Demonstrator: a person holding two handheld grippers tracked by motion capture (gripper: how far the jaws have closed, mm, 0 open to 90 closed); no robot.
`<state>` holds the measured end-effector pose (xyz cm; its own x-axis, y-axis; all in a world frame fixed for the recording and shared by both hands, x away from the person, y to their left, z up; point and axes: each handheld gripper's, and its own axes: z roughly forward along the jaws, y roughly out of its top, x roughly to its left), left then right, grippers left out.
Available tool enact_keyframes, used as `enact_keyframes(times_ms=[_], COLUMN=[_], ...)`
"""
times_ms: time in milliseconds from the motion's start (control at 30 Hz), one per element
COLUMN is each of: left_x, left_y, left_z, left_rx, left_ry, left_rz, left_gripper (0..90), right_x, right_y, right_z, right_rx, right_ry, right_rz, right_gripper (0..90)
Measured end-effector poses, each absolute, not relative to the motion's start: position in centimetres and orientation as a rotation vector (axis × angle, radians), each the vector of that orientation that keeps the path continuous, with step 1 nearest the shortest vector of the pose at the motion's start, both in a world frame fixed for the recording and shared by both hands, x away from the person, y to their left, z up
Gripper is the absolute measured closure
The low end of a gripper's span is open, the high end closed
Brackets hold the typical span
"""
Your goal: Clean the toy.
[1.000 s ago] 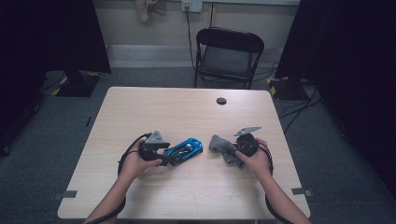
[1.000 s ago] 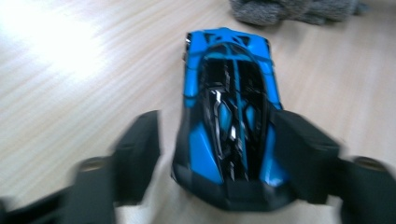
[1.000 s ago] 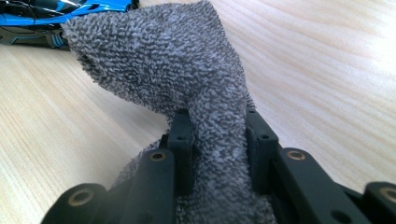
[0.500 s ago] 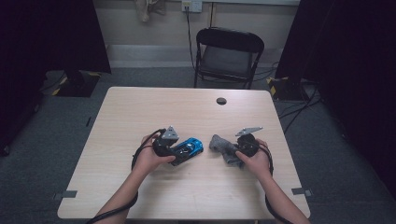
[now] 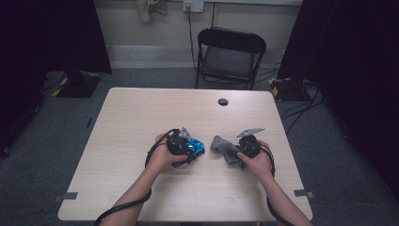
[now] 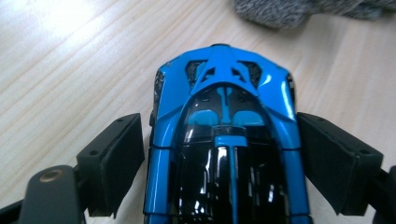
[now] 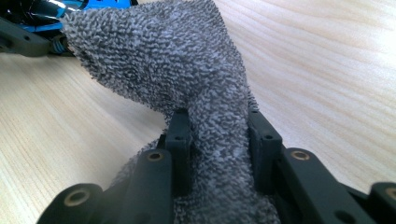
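Right gripper (image 7: 218, 140) pinches nubby grey terry cloth (image 7: 177, 65) beside glossy blue toy car (image 6: 224, 140).

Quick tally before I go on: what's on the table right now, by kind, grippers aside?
Blue and black toy car: 1
Grey terry cloth: 1
Small dark round disc near the table's far edge: 1
Total: 3
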<state>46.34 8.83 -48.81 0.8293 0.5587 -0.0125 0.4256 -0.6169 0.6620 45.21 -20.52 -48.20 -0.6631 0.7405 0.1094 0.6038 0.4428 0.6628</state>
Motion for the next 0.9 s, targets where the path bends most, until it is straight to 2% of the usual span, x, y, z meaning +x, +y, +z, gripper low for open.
enact_keyframes(times_ms=[167, 267, 900], left_x=[46.4, 46.3, 44.4], left_y=[8.7, 8.7, 10.5], left_z=[-49.3, -49.1, -48.3], left_rx=[2.313, 2.322, 2.330], left_ry=[0.711, 0.698, 0.645], left_rz=[0.252, 0.247, 0.254], left_gripper=[17.2, 23.7, 24.4], right_x=[45.2, 45.2, 45.1], right_y=[-20.6, -20.6, -20.4], right_z=[-48.2, -48.2, -48.1], right_rx=[1.180, 1.182, 1.183], right_ry=[2.493, 2.493, 2.482], right_rz=[1.031, 1.030, 1.030], right_gripper=[67.2, 67.2, 69.3])
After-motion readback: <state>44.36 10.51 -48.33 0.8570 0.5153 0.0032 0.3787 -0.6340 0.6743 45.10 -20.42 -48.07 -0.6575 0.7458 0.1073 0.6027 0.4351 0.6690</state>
